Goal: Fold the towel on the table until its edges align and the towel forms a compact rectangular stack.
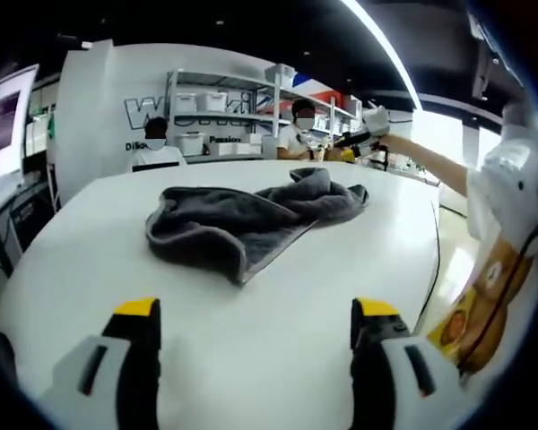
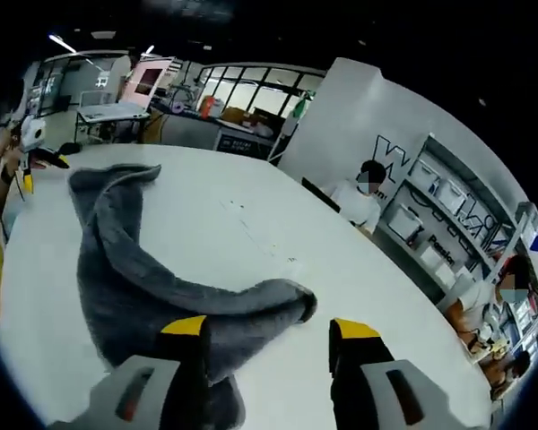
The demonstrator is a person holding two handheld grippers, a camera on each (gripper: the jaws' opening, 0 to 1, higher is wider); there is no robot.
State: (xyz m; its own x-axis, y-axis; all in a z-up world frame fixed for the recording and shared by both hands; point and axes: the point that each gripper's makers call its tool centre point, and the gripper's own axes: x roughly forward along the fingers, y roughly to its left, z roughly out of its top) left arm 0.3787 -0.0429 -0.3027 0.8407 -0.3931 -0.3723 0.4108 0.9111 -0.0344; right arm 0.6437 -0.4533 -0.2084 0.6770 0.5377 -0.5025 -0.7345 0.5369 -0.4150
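While the grey towel (image 1: 251, 219) lies crumpled in an uneven heap on the white table (image 1: 90, 233), unfolded, the left tongs (image 1: 255, 331) hover near the table edge, well short of it, jaws spread wide and holding nothing. In the right gripper view the towel (image 2: 125, 269) stretches away as a long rumpled band, one rolled edge curling just ahead of the right tongs (image 2: 267, 345). Those jaws also stand wide apart and empty; the left jaw overlaps the cloth in the view, contact cannot be told. Two seated people (image 2: 357, 202) sit past the far side of the table, with shelving (image 1: 224, 112) of white bins behind them.
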